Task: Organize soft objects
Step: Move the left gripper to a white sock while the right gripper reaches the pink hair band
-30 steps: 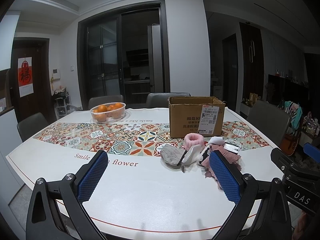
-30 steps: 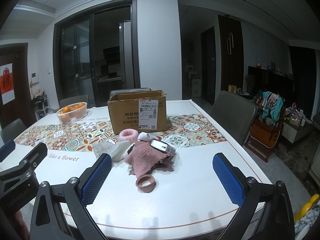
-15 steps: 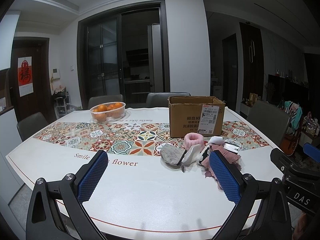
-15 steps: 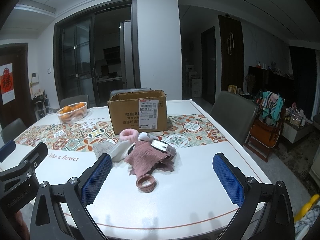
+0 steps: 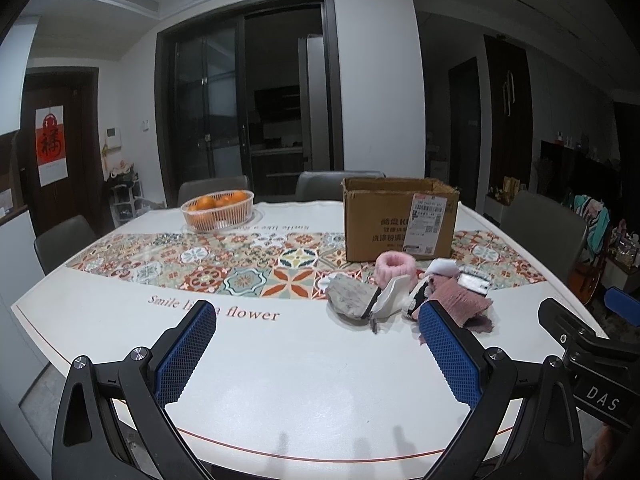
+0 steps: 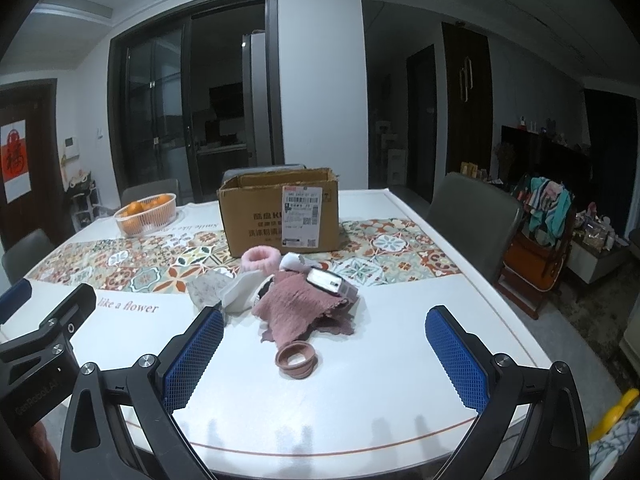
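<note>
Soft objects lie heaped on the white surface (image 6: pixel 400 320) in front of an open cardboard box (image 6: pixel 280 216): a dusty-pink cloth (image 6: pixel 296 308), a fluffy pink band (image 6: pixel 260 258), a grey pouch (image 5: pixel 350 294) and a brown ring (image 6: pixel 296 360). The right gripper (image 6: pixel 324 356) has its jaws wide, empty, the ring and cloth ahead between them. The left gripper (image 5: pixel 316 356) is also spread wide and empty, the heap beyond its right jaw.

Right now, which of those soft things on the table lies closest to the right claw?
The small brownish-pink ring. It sits alone on the bare white table, just ahead of the open right claw, while the mauve cloth and fluffy pink band lie farther back.
</note>
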`<state>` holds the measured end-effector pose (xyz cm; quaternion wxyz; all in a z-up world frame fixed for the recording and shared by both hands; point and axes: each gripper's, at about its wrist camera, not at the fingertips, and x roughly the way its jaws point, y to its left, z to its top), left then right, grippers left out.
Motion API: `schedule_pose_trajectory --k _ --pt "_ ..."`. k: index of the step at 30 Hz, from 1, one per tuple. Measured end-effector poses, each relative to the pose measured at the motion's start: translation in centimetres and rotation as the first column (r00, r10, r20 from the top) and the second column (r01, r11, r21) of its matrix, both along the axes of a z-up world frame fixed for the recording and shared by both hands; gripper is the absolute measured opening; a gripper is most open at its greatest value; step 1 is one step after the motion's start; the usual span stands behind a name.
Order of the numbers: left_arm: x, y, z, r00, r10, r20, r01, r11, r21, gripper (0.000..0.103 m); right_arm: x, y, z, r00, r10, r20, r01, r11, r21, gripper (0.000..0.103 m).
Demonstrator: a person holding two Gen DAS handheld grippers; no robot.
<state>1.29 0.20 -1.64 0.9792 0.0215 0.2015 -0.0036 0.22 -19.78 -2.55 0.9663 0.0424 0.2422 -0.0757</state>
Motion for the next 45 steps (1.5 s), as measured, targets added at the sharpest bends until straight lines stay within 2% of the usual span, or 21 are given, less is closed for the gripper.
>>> schedule_pose_trajectory --k 13,19,24,33,45 --pt "4.7 0.3 -3.5 0.995 -0.022 -0.096 0.023 1.0 0.005 0.103 4.4 0.7 -4.1 0.99 0.041 -0.135 -0.035 0.999 0.042 0.103" --pt "7.0 0.0 -5.0 0.99 -0.063 -0.127 0.067 0.997 0.031 0.099 6.7 0.8 -6.2 0.98 0.041 -0.195 -0.031 0.998 0.055 0.103" --pt "8.9 -0.6 -6.0 0.981 -0.135 -0.137 0.143 0.988 0.053 0.095 8.3 0.9 -8.0 0.966 0.037 -0.257 -0.022 0.998 0.06 0.101" --pt "12.8 -2.5 -7.1 0.949 -0.265 -0.169 0.285 0.953 0.104 0.087 10.6 1.3 -10.3 0.941 0.041 -0.335 -0.024 0.998 0.053 0.092" --pt "17.6 -5.6 -9.3 0.896 -0.36 -0.26 0.4 0.909 0.117 0.072 12.6 1.8 -11.6 0.921 0.057 -0.384 -0.049 0.998 0.031 0.083"
